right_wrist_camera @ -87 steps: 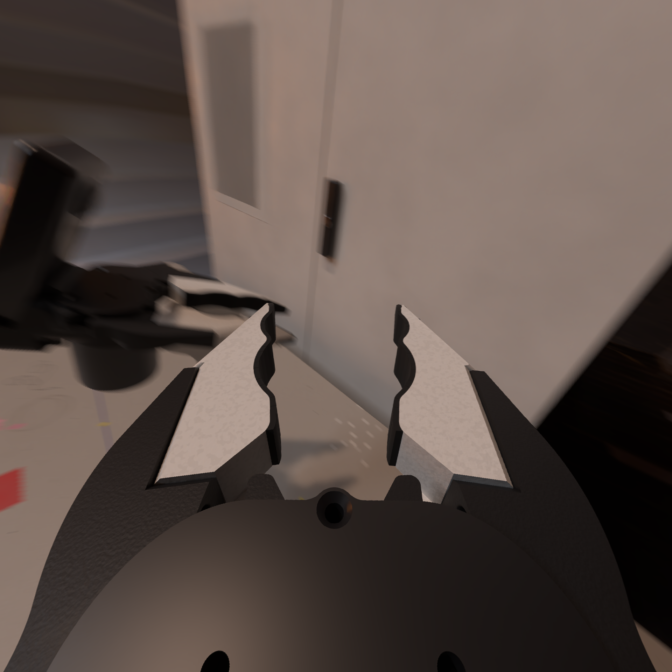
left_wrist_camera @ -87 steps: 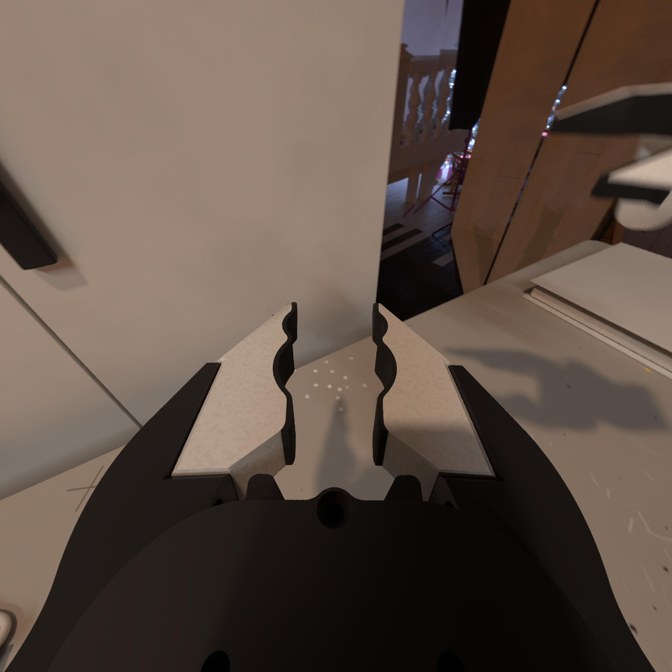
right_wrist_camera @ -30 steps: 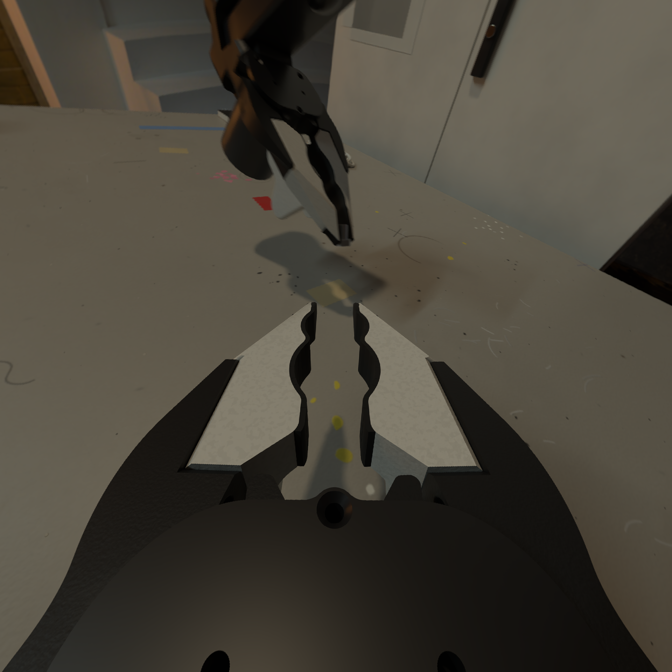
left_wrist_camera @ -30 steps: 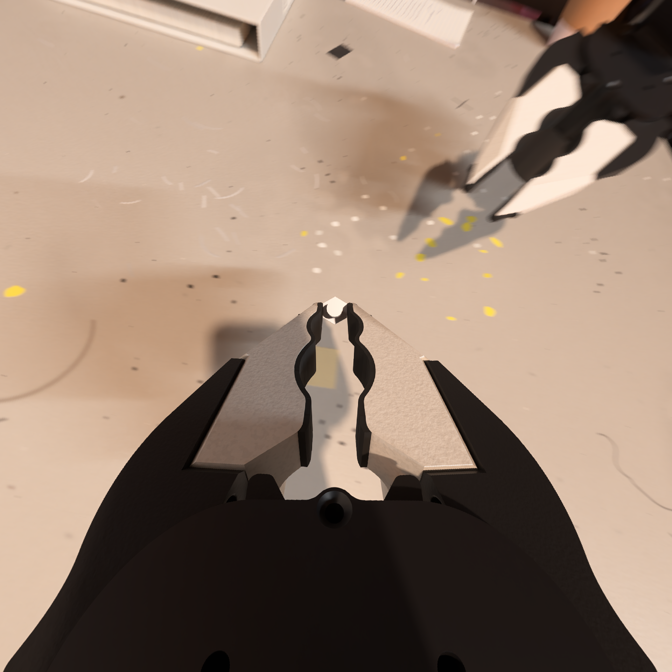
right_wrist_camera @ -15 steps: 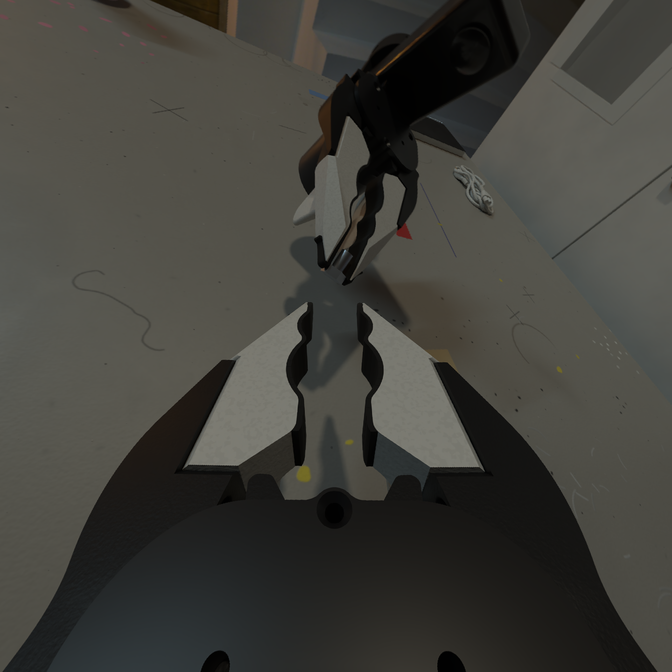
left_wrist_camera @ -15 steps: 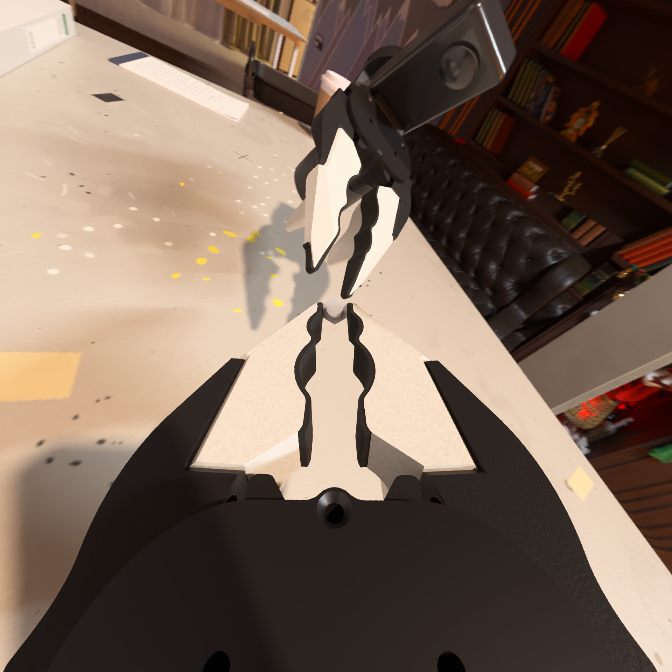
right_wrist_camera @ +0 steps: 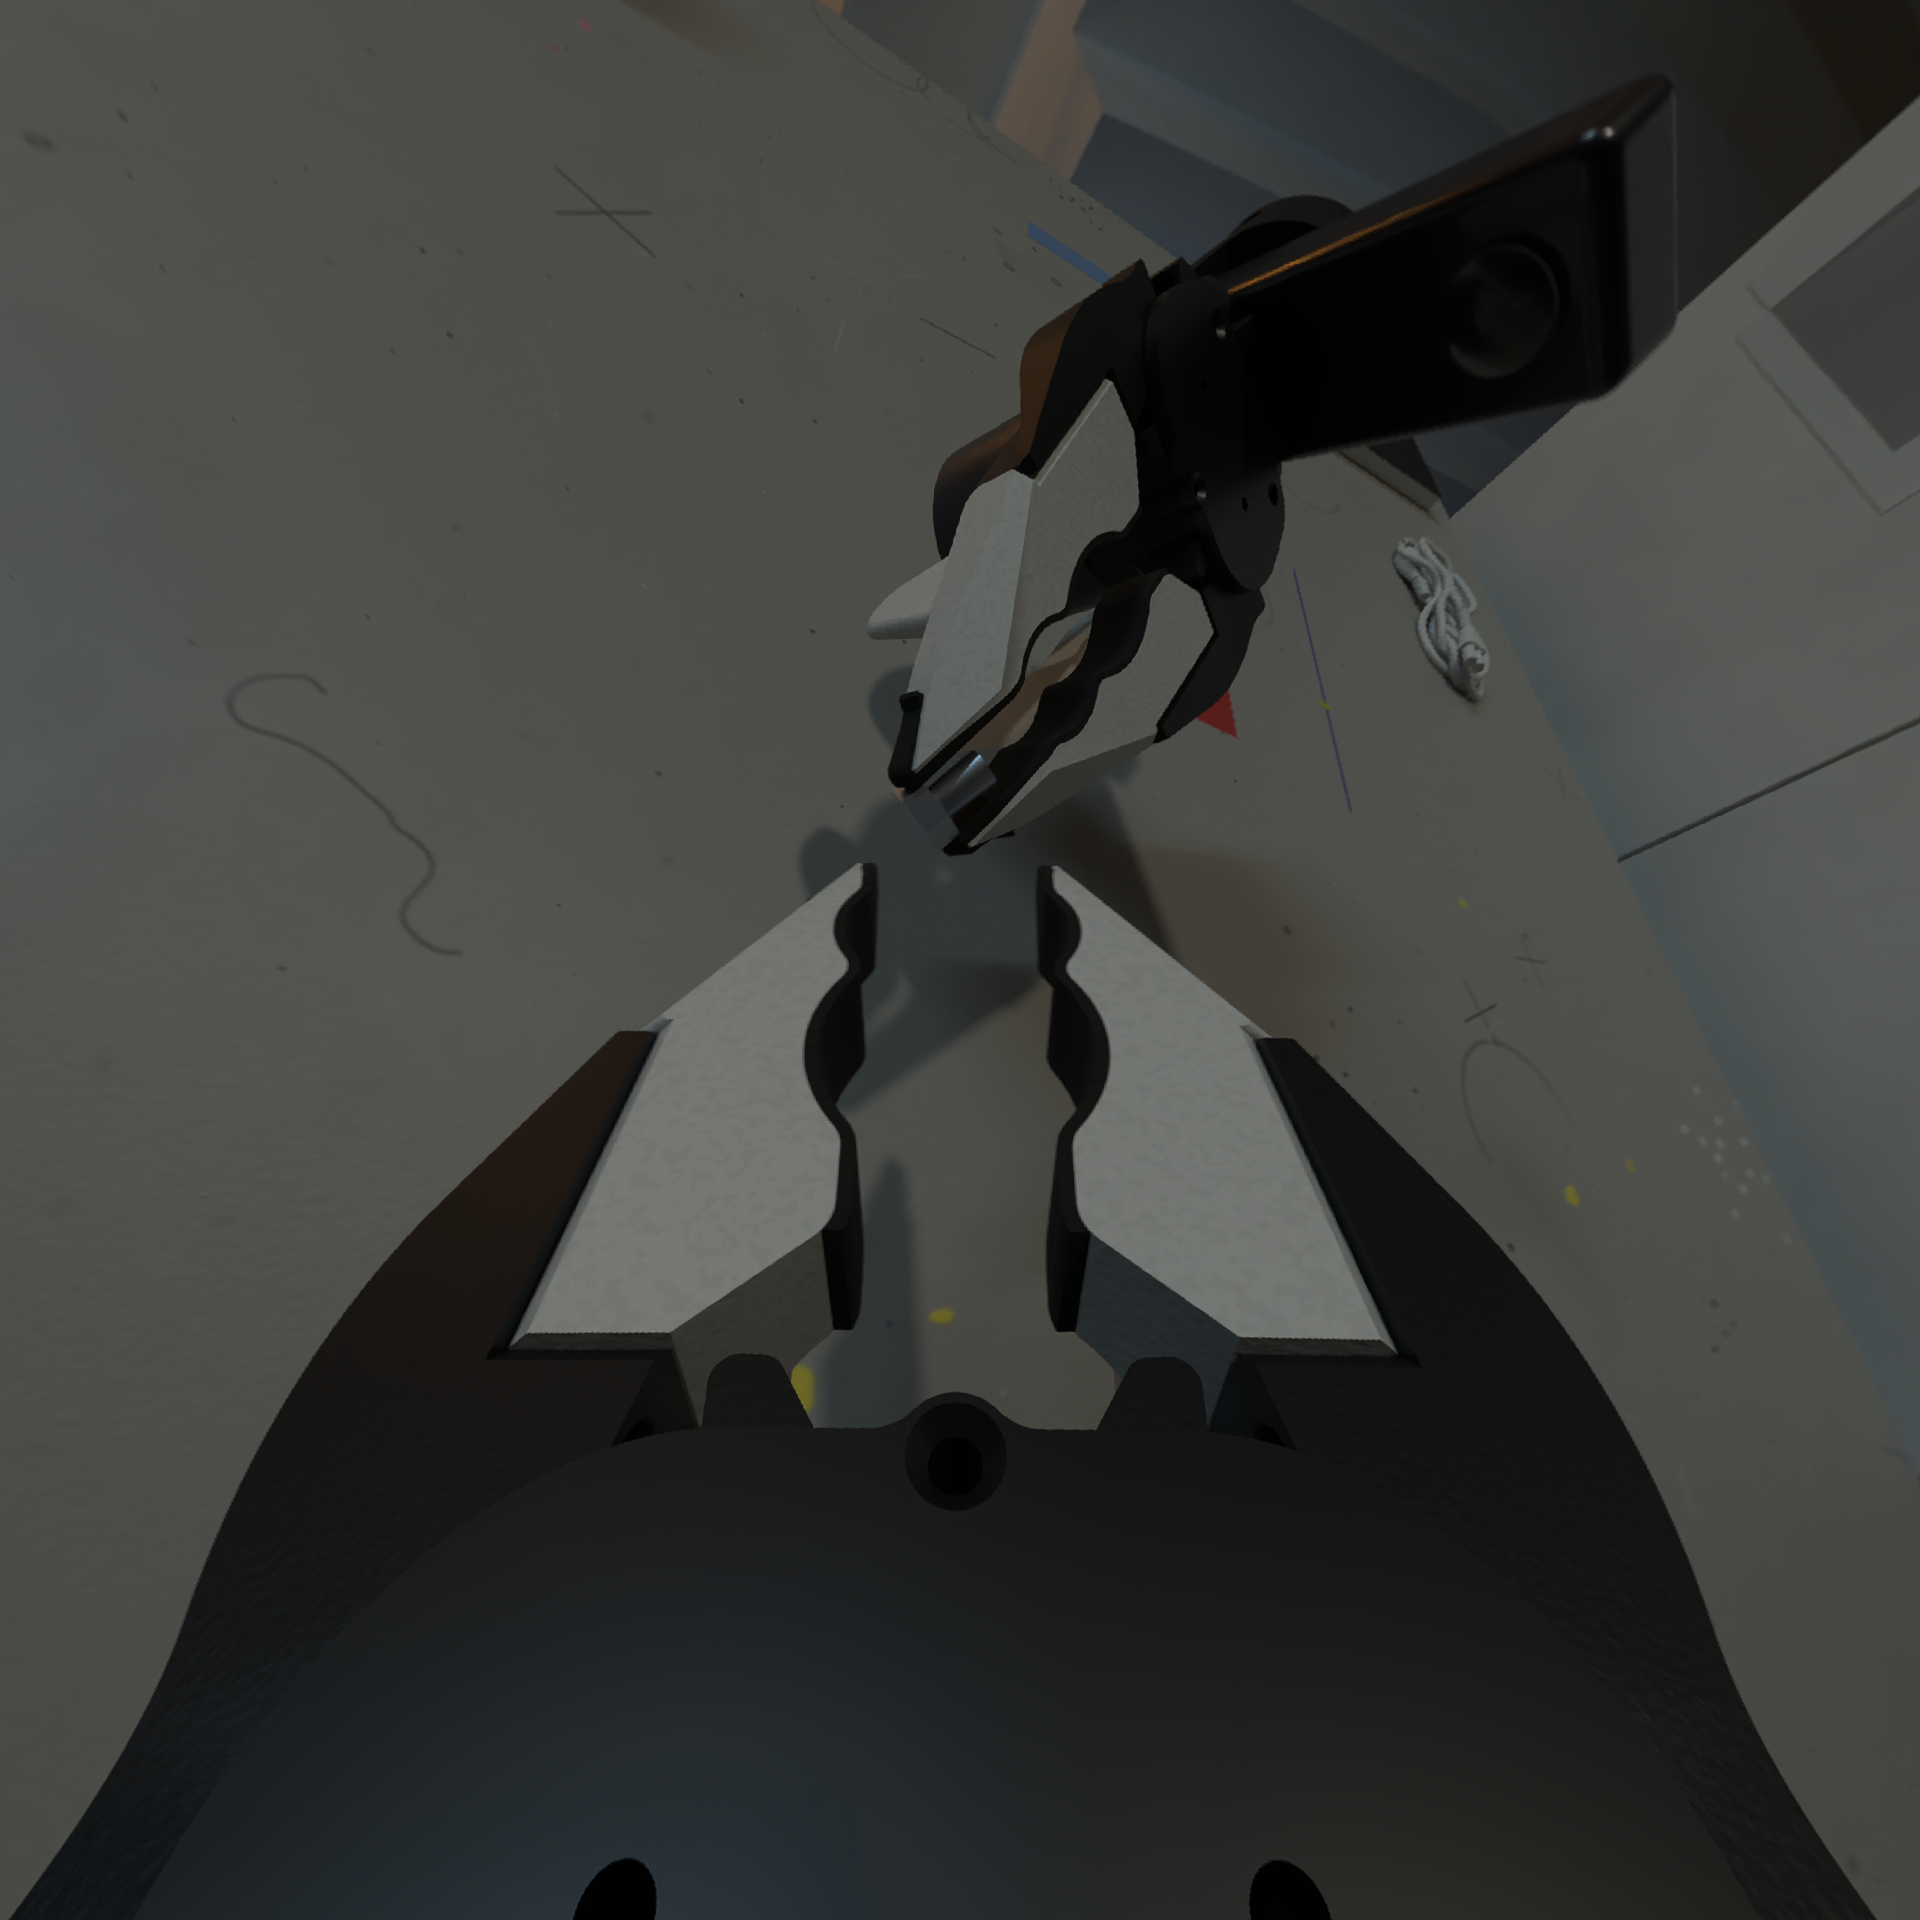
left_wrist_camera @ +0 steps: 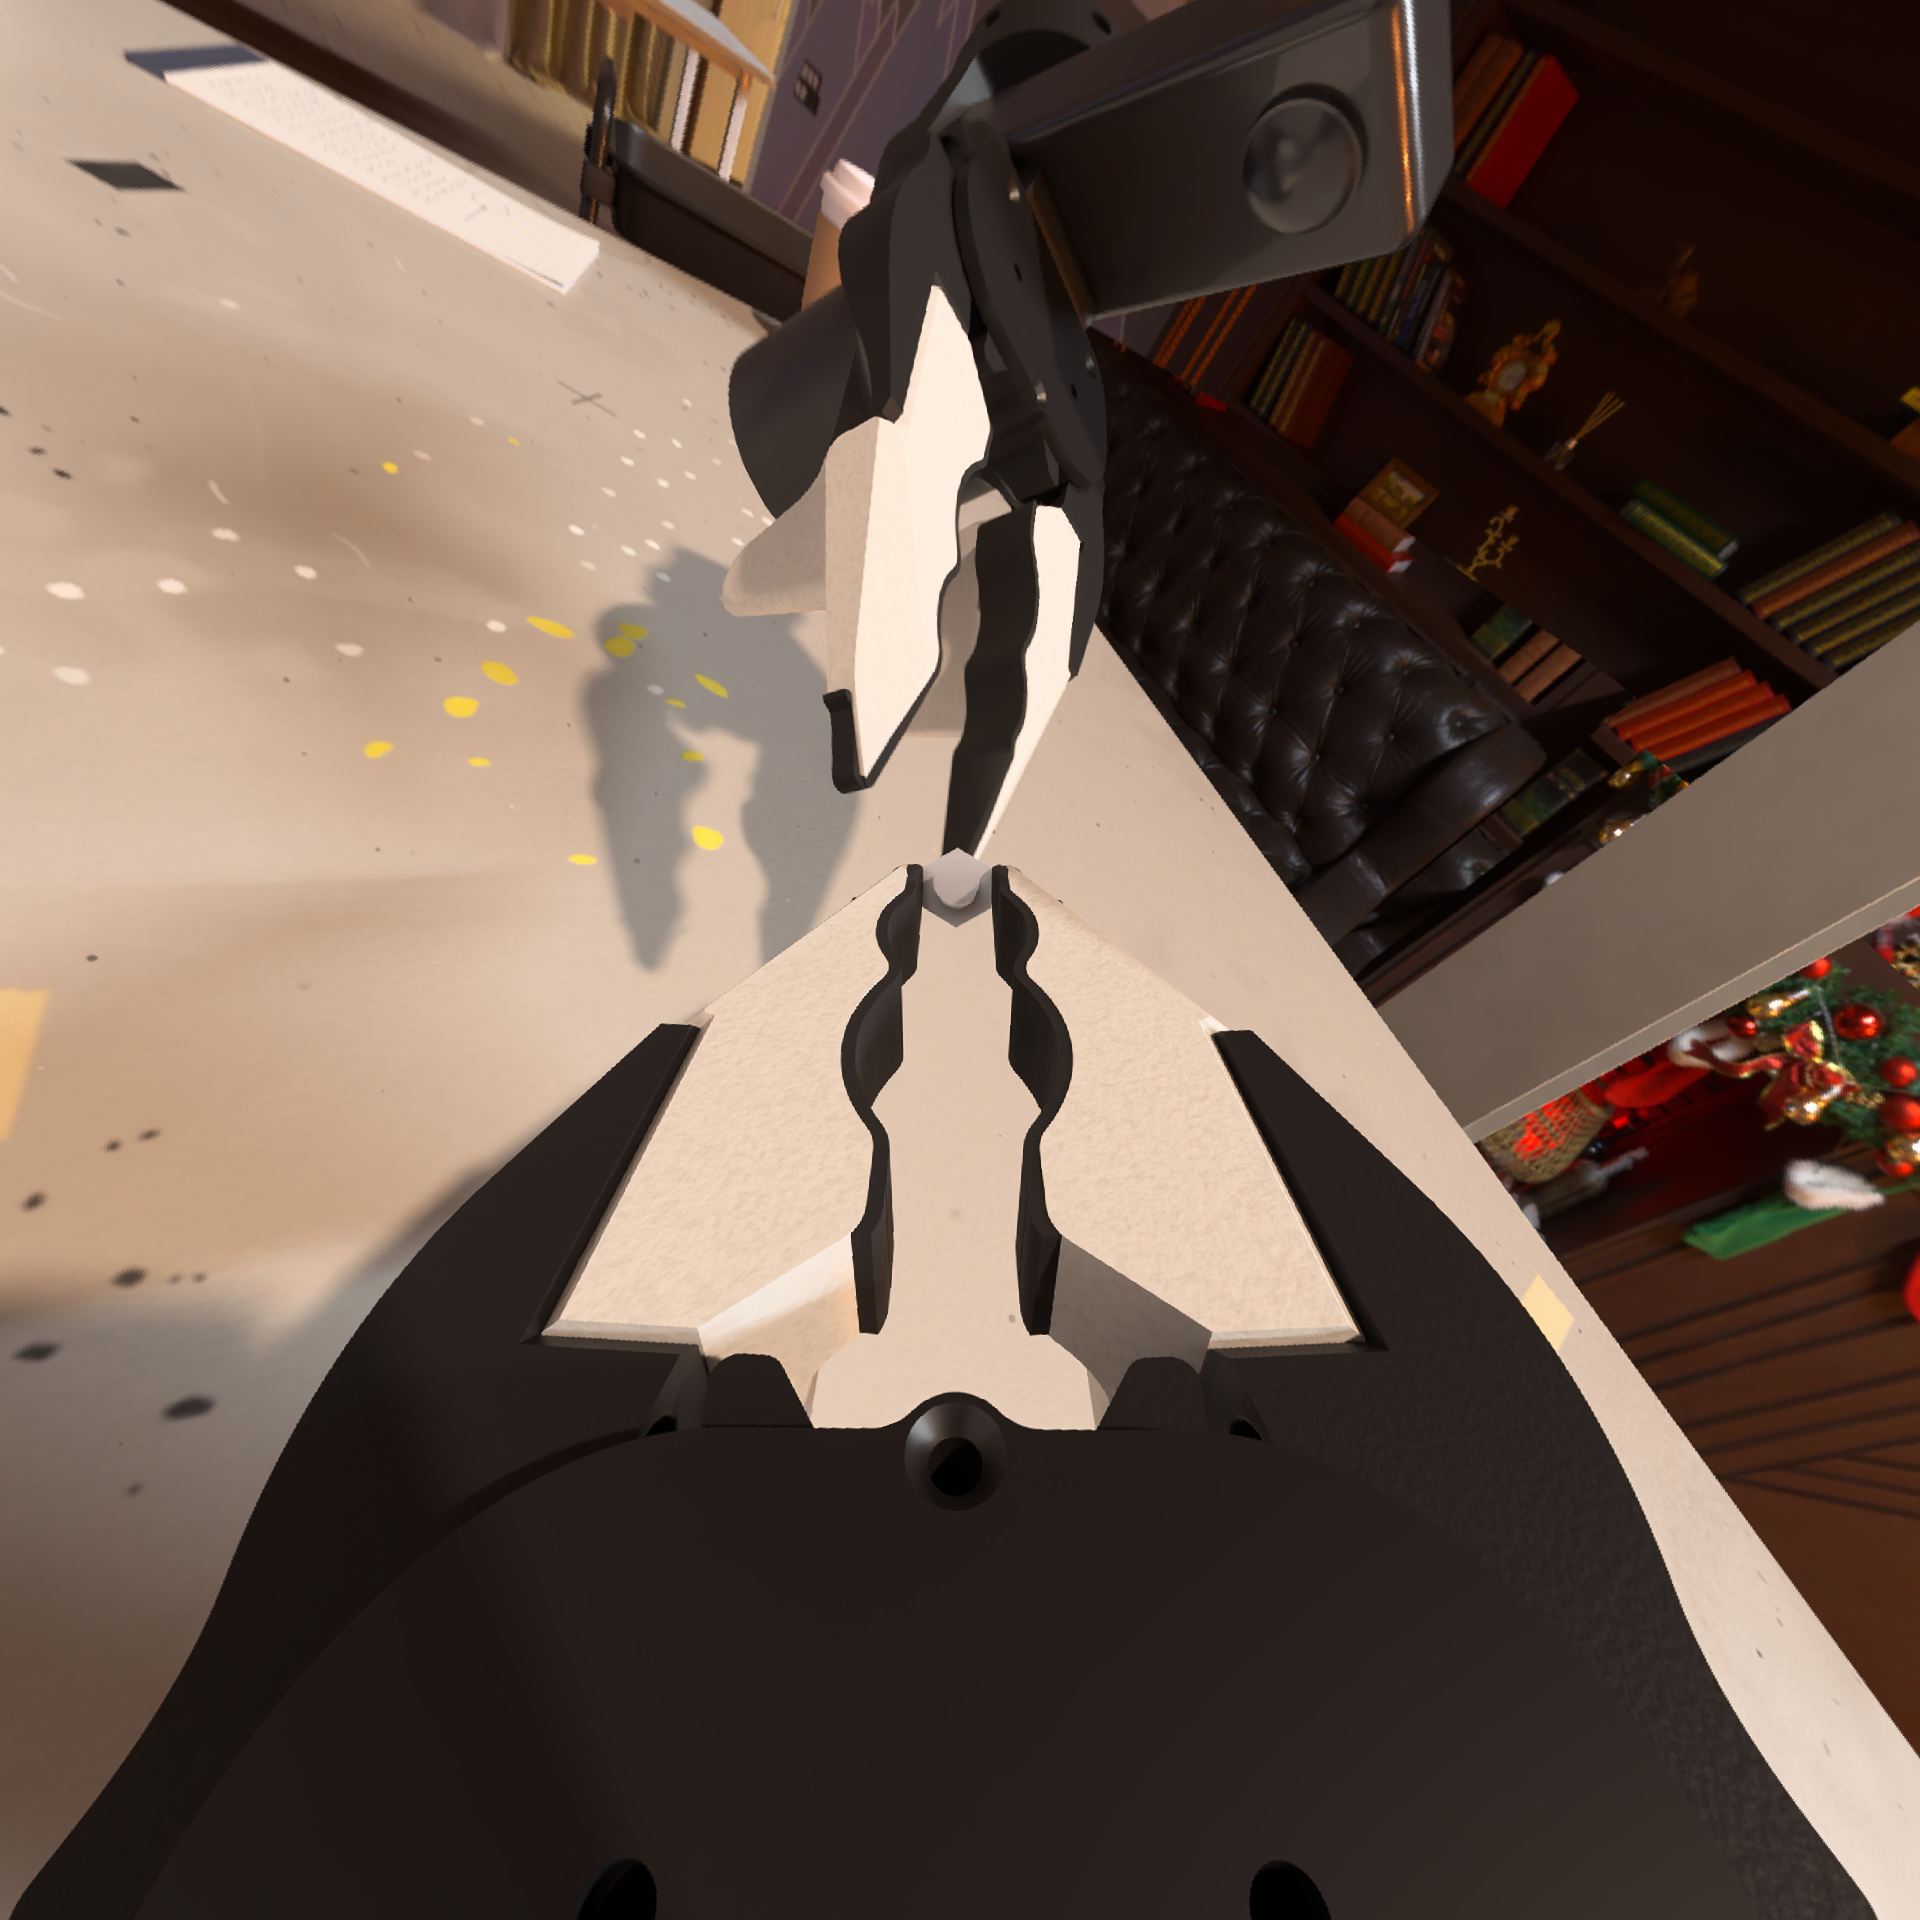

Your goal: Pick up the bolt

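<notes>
In the left wrist view, your left gripper (left_wrist_camera: 956, 894) pinches the bolt (left_wrist_camera: 955, 885) at its very fingertips, raised off the table (left_wrist_camera: 312, 935). You see the bolt end-on here: a small pale rounded tip with faceted edges, so its long axis runs roughly away from you, along the fingers. The right gripper (left_wrist_camera: 914, 800) hangs just beyond the bolt, tips pointing back at it, jaws parted with a clear gap; one fingertip nearly meets the bolt. The table edge (left_wrist_camera: 1299, 914) runs diagonally just right of the bolt, with a dark sofa (left_wrist_camera: 1299, 665) and bookshelves (left_wrist_camera: 1662, 416) past it. Left of the bolt the tabletop is broad, marked only by paint flecks and the grippers' shadow. A notepad (left_wrist_camera: 395, 145) lies far off, well left of and beyond the bolt.

In the right wrist view, your right gripper (right_wrist_camera: 956, 873) stands spread with nothing between its fingers. The bolt (right_wrist_camera: 951, 795) sits just ahead of its tips, clamped in the left gripper (right_wrist_camera: 940, 805), which slants down from the upper right. Here the bolt is a short silvery-grey metal cylinder lying across the left gripper's tips, one end poking out toward the lower left. Bare scuffed tabletop (right_wrist_camera: 416, 520) spreads left of the bolt; right of it, well apart, lies a coiled white cord (right_wrist_camera: 1444, 613) near a wall panel (right_wrist_camera: 1766, 831).
</notes>
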You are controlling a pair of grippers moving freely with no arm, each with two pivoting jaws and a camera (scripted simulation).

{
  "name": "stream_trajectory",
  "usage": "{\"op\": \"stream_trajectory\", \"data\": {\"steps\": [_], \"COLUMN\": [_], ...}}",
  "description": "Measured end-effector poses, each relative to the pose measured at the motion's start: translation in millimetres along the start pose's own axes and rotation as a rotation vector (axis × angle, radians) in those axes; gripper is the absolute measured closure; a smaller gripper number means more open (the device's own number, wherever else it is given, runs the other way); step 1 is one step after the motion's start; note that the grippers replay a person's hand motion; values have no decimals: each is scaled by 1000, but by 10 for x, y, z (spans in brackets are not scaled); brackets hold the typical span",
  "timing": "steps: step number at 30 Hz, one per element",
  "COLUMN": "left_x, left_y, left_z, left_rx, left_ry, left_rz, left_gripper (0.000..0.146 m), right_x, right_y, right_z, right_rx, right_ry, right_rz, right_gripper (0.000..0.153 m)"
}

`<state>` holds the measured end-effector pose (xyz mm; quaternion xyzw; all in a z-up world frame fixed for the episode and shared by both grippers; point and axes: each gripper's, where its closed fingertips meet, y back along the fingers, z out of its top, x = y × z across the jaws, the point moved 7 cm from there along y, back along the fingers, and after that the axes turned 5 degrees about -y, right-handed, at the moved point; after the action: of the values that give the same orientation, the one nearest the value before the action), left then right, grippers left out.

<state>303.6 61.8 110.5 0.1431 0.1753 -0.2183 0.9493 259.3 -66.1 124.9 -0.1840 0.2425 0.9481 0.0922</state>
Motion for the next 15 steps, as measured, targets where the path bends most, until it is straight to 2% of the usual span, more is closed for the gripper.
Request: {"op": "stream_trajectory", "data": {"steps": [3, 9, 15], "left_x": [27, 125, 183], "left_y": [-5, 47, 78], "left_z": [-24, 12, 20], "left_rx": [20, -32, -52], "left_ry": [23, 89, 117], "left_rz": [5, 31, 76], "left_gripper": [133, 133, 133], "right_x": [-24, -124, -161], "right_y": [-36, -26, -36], "right_z": [-32, -105, -215], "right_rx": [9, -17, -44], "right_ry": [68, 67, 7], "right_rz": [-12, -49, -65], "right_gripper": [139, 145, 152]}}
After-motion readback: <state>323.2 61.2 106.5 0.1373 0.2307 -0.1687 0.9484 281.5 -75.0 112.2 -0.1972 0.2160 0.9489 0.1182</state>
